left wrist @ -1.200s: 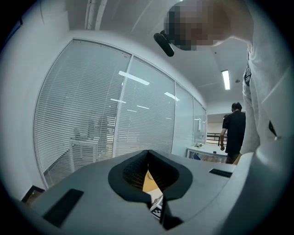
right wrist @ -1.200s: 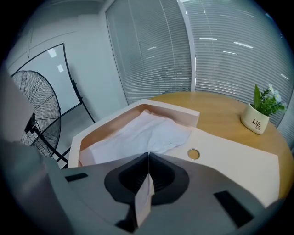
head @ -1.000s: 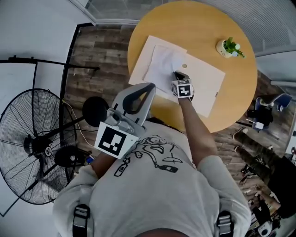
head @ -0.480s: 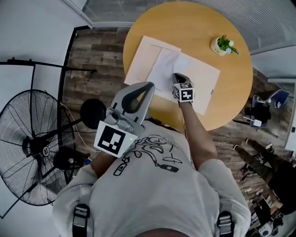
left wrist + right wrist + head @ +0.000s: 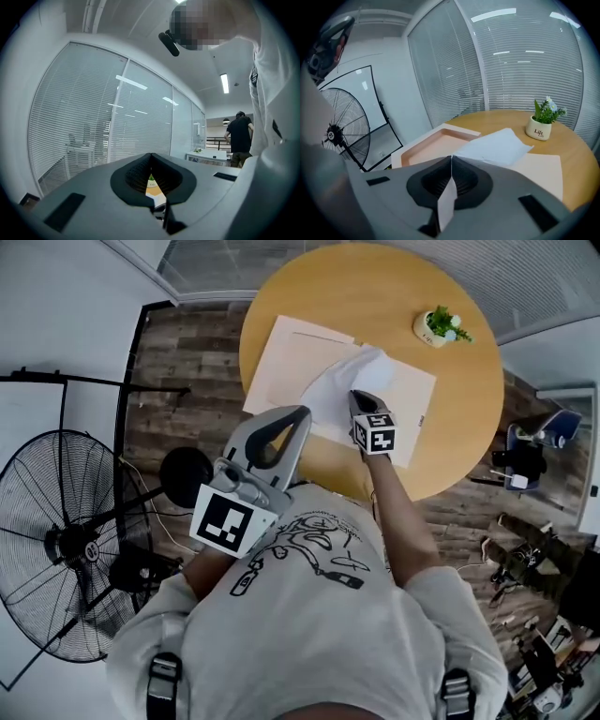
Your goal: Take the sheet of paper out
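Note:
A white sheet of paper rises at a slant from an open peach folder on the round wooden table. My right gripper is shut on the sheet's near edge and angles downward. In the right gripper view the pinched strip of paper stands between the closed jaws of the right gripper, and the rest of the sheet stretches out over the folder. My left gripper hangs near my chest, short of the table, tips together and empty. In its own view the left gripper points level.
A small potted plant stands at the table's far right, also seen as the plant. A big floor fan and a round black base stand to the left. A person stands far off behind glass walls.
My right gripper has risen and drawn back with the sheet. The paper has lifted off the folder, baring more of its inside. The left gripper looks about the same.

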Available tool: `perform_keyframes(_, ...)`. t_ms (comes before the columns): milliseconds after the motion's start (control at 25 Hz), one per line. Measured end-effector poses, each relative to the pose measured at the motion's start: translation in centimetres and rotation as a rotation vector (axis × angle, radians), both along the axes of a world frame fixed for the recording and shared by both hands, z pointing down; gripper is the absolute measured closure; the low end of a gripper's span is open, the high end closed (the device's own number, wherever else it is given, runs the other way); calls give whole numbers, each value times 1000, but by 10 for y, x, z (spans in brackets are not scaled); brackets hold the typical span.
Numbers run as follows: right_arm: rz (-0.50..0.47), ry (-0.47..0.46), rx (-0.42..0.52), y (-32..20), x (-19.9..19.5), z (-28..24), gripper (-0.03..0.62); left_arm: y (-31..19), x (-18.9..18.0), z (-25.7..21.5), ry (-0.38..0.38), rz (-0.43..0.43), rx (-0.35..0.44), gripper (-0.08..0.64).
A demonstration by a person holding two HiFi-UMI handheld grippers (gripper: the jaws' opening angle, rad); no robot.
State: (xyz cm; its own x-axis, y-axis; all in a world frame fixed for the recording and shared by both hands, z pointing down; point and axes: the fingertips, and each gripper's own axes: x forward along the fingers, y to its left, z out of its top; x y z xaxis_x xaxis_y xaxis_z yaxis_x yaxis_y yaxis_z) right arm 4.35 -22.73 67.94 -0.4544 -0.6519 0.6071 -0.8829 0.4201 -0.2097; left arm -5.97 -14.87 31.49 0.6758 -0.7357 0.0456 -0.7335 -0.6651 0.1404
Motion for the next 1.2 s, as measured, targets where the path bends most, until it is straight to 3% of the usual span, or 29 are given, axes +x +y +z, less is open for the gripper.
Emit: perform_keyframes(1200,101,-71,211,40,67,-140,584,17,50,-9,11,78,24,540)
